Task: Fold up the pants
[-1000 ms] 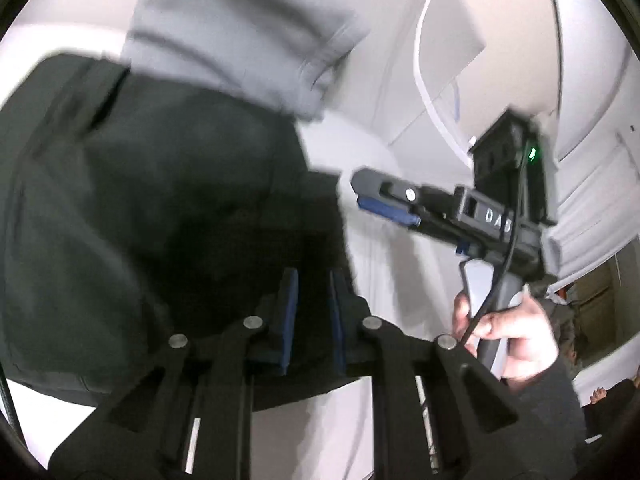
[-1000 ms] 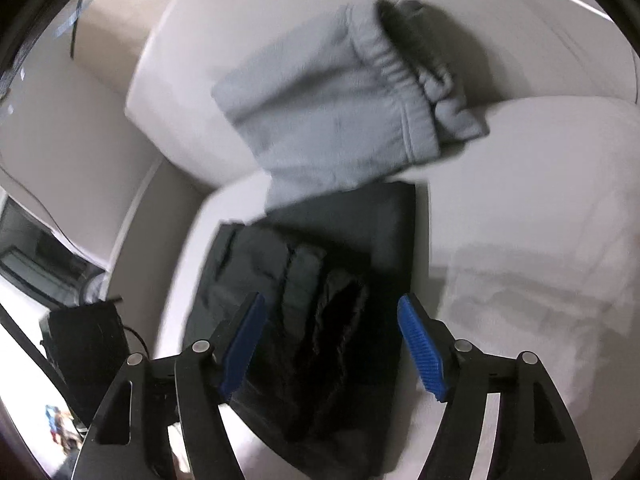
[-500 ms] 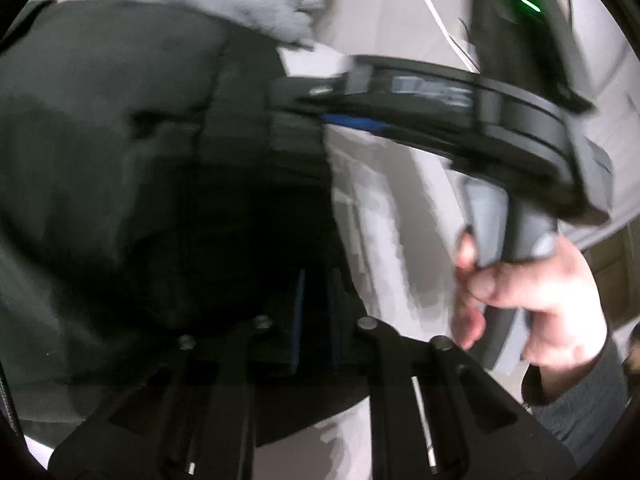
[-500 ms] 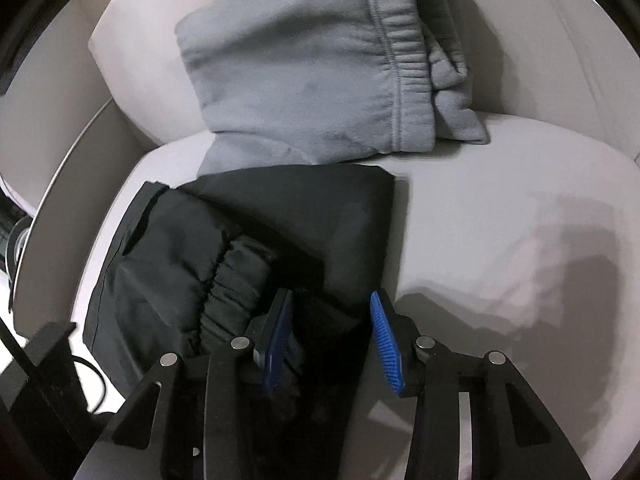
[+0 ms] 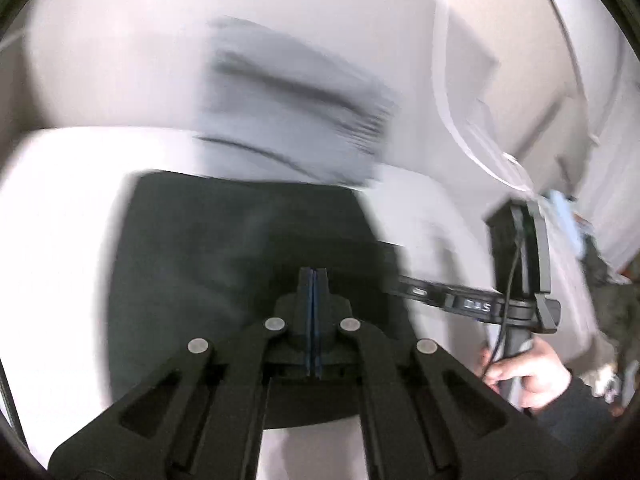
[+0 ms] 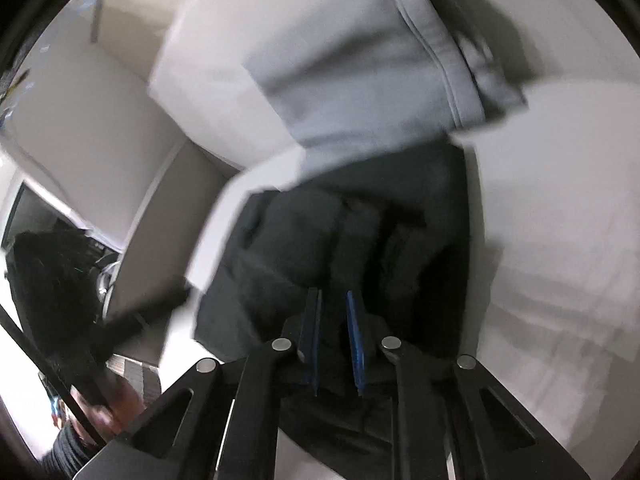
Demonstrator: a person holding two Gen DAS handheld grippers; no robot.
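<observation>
Closest to the lens in the left wrist view, the left gripper (image 5: pixel 313 276) has its blue fingers (image 5: pixel 310 312) pressed flat together with nothing between them, hanging over the black pants (image 5: pixel 224 248). Those pants lie folded into a dark block on the white bed (image 5: pixel 52 280). Over in the right wrist view, the right gripper (image 6: pixel 334 304) is closing, its fingers (image 6: pixel 357 344) down to a narrow gap, with the near edge of the black pants under them; can't tell whether the pads are actually pinching cloth, it's too dark and blurry there. Just past the pants, touching their far edge, is a folded grey pair of sweatpants (image 6: pixel 360 72) leaning up against a white pillow (image 6: pixel 208 48). Off to the side in the left wrist view a hand (image 5: pixel 528 372) grips the right gripper's handle.
</observation>
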